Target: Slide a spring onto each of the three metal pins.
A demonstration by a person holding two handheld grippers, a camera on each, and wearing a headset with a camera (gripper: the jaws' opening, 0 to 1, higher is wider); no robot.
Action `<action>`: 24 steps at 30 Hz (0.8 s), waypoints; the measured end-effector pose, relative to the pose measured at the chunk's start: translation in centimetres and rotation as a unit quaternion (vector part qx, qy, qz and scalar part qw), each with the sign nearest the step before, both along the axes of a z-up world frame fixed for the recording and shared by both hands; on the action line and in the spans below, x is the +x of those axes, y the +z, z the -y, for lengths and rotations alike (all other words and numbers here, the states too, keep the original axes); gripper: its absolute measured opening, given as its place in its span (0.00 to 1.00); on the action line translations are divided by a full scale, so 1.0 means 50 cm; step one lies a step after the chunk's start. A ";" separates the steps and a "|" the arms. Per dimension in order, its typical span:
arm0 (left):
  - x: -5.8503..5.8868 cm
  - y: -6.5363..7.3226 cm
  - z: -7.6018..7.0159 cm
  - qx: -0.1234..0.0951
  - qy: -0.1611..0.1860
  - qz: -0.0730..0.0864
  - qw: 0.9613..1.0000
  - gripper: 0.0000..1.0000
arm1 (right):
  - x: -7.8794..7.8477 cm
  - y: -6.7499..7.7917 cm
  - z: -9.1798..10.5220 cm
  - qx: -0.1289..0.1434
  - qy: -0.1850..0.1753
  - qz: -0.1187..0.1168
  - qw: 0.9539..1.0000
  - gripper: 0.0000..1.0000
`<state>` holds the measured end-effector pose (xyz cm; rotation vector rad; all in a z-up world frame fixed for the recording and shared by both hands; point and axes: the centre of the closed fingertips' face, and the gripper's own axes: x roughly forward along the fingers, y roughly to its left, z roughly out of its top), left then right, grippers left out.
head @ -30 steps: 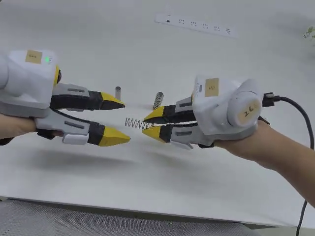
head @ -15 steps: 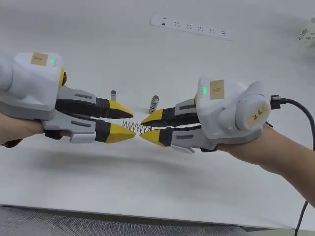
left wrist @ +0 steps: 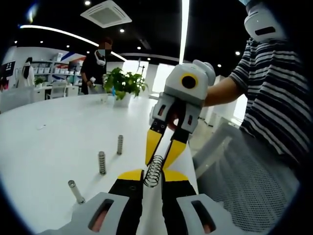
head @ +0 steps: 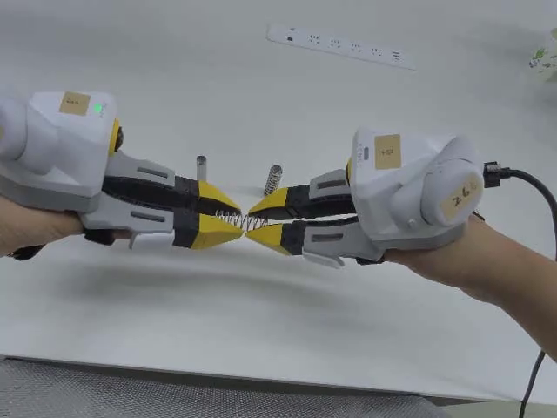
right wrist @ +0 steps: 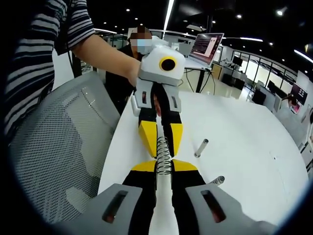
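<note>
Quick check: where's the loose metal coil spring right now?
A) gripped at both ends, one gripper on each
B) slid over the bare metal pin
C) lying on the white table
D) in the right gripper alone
A: the small metal coil spring spans the gap in the air, with one end in the yellow-tipped left gripper and the other in the yellow-tipped right gripper.

The white bench (head: 261,331) is carrying three metal pins, all standing upright in a row well in from its near edge. The bare pin (head: 202,165) is standing nearest the left edge. The second pin (left wrist: 101,154) beside it is wearing a spring (head: 273,180), and the third pin (left wrist: 120,144) is wearing one too. A white power strip (head: 339,45) is lying toward the far edge, and a plant (head: 546,59) is sitting at the right edge
</note>
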<state>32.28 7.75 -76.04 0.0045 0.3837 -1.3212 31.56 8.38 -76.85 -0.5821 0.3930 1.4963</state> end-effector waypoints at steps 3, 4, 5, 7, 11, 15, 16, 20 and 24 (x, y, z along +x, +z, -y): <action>0.000 0.001 0.000 -0.001 -0.001 0.003 1.000 0.05 | 0.001 0.002 0.001 0.003 -0.003 -0.003 1.000 0.07; 0.000 0.002 0.001 -0.001 -0.001 0.005 1.000 0.05 | 0.001 0.002 0.001 0.003 -0.003 -0.002 1.000 0.07; 0.000 0.002 0.001 -0.002 0.000 0.002 1.000 0.05 | 0.001 0.003 0.002 0.005 -0.005 -0.005 1.000 0.07; 0.001 0.003 0.001 -0.003 0.000 0.004 1.000 0.04 | 0.002 0.004 0.002 0.008 -0.008 -0.008 1.000 0.07; 0.000 0.004 0.003 -0.003 -0.006 0.007 1.000 0.03 | 0.002 0.003 0.004 0.009 -0.010 -0.010 1.000 0.08; -0.004 0.004 0.006 -0.003 -0.013 0.009 1.000 0.02 | 0.000 0.002 0.006 0.012 -0.012 -0.017 1.000 0.08; -0.003 0.003 0.006 -0.002 -0.014 0.012 1.000 0.02 | 0.000 0.002 0.006 0.013 -0.013 -0.016 1.000 0.08; -0.005 0.002 0.008 -0.001 -0.020 0.011 1.000 0.02 | -0.001 -0.001 0.007 0.015 -0.019 -0.027 0.999 0.08; -0.008 -0.001 0.011 0.001 -0.026 0.005 1.000 0.02 | -0.001 -0.005 0.010 0.012 -0.027 -0.038 0.999 0.09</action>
